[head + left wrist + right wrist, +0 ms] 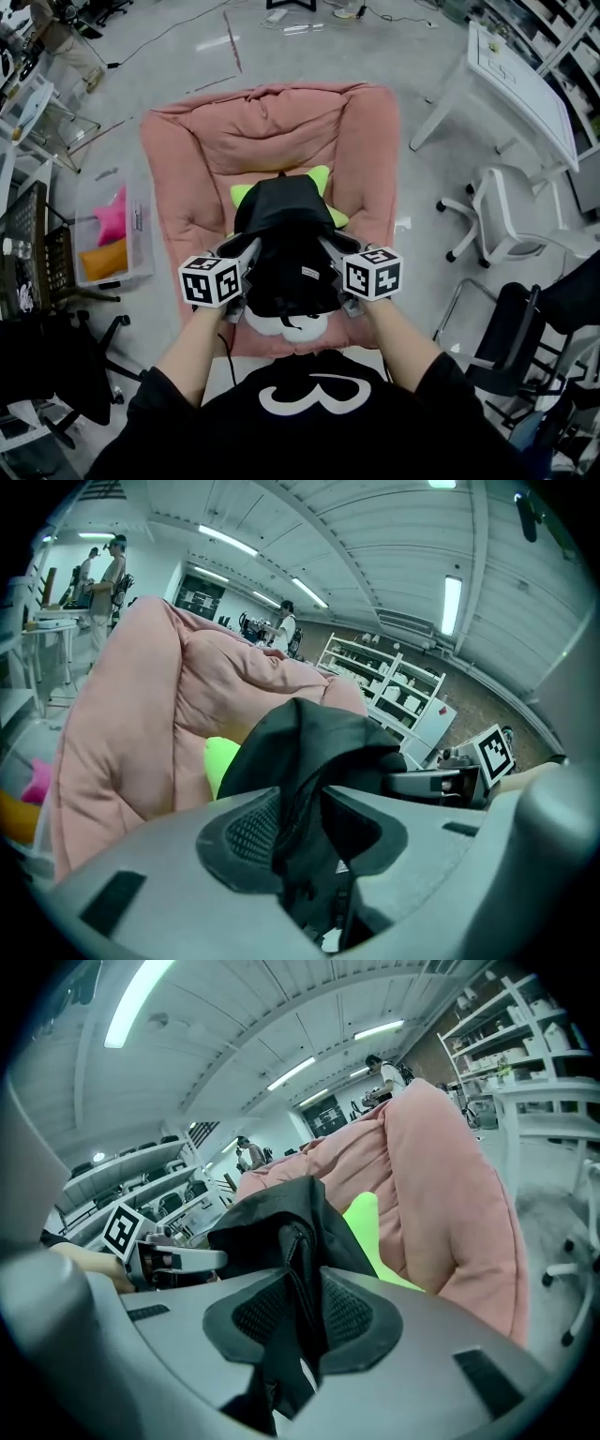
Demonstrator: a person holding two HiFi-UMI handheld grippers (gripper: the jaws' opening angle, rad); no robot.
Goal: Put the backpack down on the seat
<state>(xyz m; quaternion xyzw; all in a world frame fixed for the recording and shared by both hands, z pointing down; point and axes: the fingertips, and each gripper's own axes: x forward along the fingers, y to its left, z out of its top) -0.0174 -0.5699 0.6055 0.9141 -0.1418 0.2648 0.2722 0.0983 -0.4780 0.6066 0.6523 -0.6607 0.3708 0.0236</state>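
On the seat [281, 122] the backpack [286, 234] lies front-to-back, left gripper [302, 803] jaws slack, right gripper [305, 1288] pinching it.

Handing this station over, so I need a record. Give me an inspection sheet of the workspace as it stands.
Surface: pink seat, green cushion on it.
Job's things: black backpack over the cushion.
Clutter: clear bin holding pink and orange items.
Grippers: right claw pinches backpack fabric; left claw loose around it.
Cables: black cable across the floor.
Surroundings: white table, office chairs.
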